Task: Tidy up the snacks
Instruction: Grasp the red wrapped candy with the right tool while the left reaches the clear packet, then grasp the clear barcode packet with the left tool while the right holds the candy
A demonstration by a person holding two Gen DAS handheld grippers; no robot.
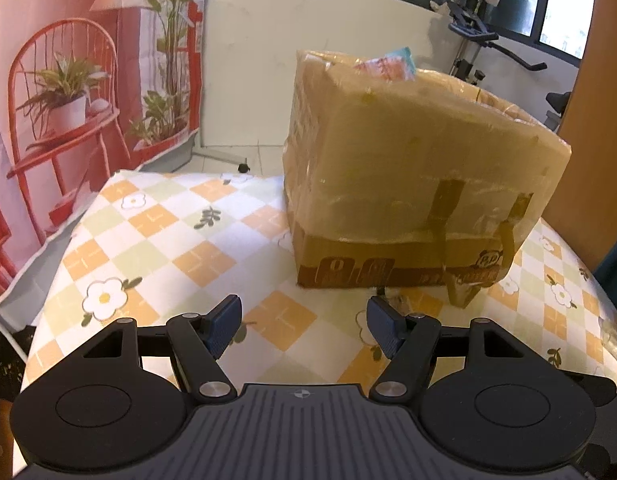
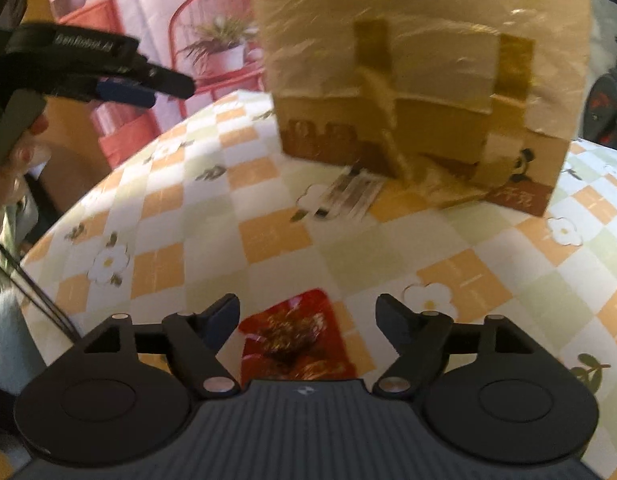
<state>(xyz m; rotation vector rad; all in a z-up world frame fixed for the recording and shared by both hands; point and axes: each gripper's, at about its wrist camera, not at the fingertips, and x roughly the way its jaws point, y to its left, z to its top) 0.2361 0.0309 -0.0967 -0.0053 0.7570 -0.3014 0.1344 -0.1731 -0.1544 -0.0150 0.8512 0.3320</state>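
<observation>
The left hand-held gripper stands with its jaws apart and nothing between them, pointed at the taped cardboard box on the checked tabletop. The right hand-held gripper also stands with its jaws apart; a red snack packet lies flat on the tabletop in the gap between them, and neither pad appears to press on it.

Risks from this state:
- The packet is flat and glossy. Jaws that close too high could slide over its surface without gripping it.
- The right wrist view is blurred, so the packet's edges and its exact position between the fingers are hard to judge.
- A strip of loose packing tape trails from the front of the box onto the tabletop. A gripper or packet moving toward the box could snag on it.
- The box walls are tall, and a packet carried too low could strike the near wall.

Differences between the views:
- Only the left wrist view shows the top of the box, where a pale snack packet protrudes above the rim.
- Only the right wrist view shows the red packet, along with the left gripper from the side and part of the person's hand.
</observation>
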